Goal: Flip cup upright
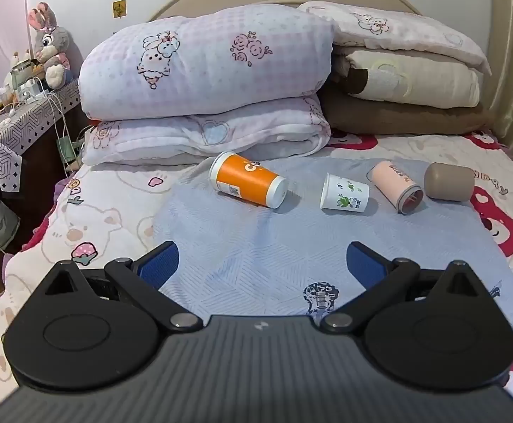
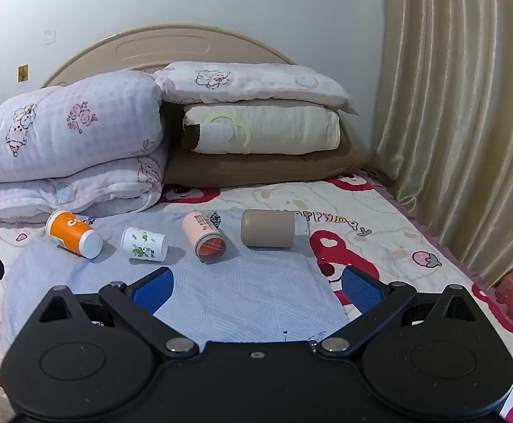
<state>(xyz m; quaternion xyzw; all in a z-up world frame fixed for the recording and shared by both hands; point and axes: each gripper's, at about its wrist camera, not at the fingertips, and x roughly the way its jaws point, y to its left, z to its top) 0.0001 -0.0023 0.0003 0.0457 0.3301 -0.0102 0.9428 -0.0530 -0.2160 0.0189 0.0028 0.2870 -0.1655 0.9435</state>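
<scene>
You are at the very start: four cups lie on their sides in a row across the pale blue cloth (image 1: pixel 256 246) on the bed (image 1: pixel 433 155), toward the headboard end, and none has been touched. Nearest the left edge lies the orange cup (image 1: pixel 247 184), then the small white cup (image 1: pixel 344 196), the pink cup (image 1: pixel 396 187) and, nearest the right edge, the tan cup (image 1: pixel 448 181). All are apart from one another.

Your left tool (image 1: pixel 261 264) is spread wide and holds nothing; your right tool (image 2: pixel 256 287) is likewise wide open and empty. Both hang over the cloth, short of the row.

The next move, I judge, is a reach: the right tool sits closest in line with the pink and tan cups, the left with the orange one. Grip a cup across its side, then turn your wrist so the rim faces up. The soft bedding may let a cup tip again.
</scene>
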